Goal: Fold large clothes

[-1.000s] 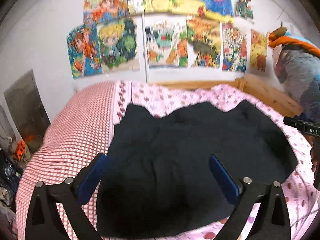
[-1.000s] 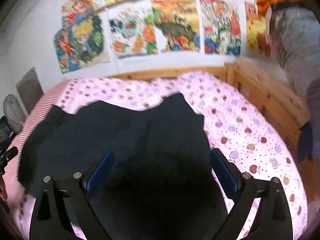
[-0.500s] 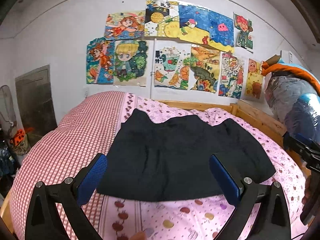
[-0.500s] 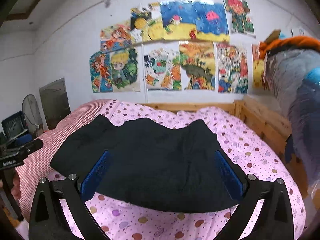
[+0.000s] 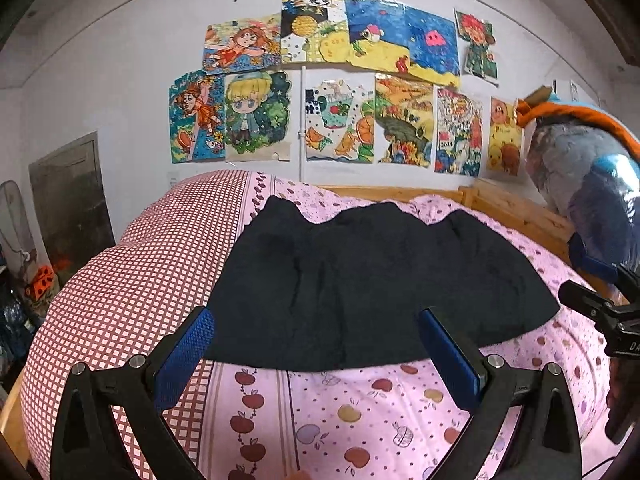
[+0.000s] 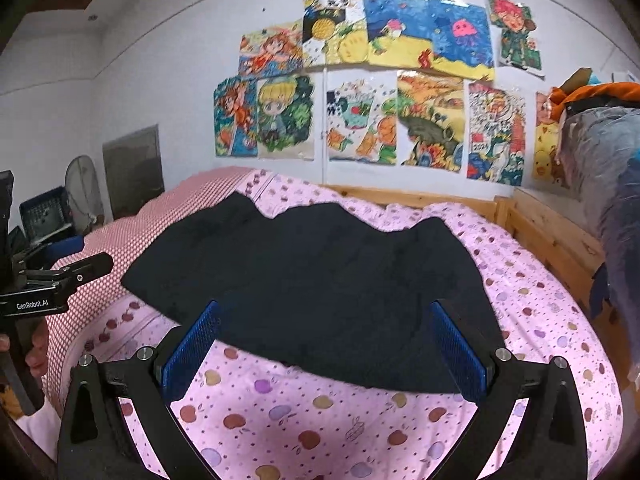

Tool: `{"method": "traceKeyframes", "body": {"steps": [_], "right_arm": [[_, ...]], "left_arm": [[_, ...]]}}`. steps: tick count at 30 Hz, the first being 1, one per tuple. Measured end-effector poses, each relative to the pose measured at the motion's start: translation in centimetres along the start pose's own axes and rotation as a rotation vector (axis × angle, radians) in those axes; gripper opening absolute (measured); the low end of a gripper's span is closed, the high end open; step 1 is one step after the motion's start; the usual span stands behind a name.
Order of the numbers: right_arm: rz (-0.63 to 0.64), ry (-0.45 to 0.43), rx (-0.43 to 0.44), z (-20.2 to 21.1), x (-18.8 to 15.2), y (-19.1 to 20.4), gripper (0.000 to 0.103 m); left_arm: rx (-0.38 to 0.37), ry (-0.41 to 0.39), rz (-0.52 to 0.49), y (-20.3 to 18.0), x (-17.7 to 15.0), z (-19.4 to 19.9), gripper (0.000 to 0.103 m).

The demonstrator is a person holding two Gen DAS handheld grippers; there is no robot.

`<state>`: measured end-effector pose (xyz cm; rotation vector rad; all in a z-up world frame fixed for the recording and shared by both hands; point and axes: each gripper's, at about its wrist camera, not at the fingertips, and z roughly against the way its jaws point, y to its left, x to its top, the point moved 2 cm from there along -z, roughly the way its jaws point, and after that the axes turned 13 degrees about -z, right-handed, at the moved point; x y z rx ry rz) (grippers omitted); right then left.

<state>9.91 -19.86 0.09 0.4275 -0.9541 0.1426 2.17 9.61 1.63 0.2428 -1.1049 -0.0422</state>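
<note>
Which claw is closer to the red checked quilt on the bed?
Left. The left claw hangs right at the red checked quilt's edge; the right claw is further off, over the pink sheet.

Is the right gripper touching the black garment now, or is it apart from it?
Apart. In the right wrist view the right gripper stands open and empty, with bare pink sheet below its fingers before the black garment.

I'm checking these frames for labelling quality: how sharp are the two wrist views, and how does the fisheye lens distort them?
Left wrist view: sharp; black garment shows creases, bed bulges, corners vignetted dark. Right wrist view: slightly soft, the garment nearly featureless, wall pictures a little smeared, same barrel bending and dark corners.
</note>
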Motion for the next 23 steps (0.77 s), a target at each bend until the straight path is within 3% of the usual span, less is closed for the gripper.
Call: {"method": "traceKeyframes", "body": {"steps": [23], "right_arm": [[0.004, 0.038, -0.002, -0.46, -0.75, 0.54, 0.101]], "left_arm": [[-0.007, 0.045, 0.010, 0.03, -0.56, -0.72, 0.103]]}}
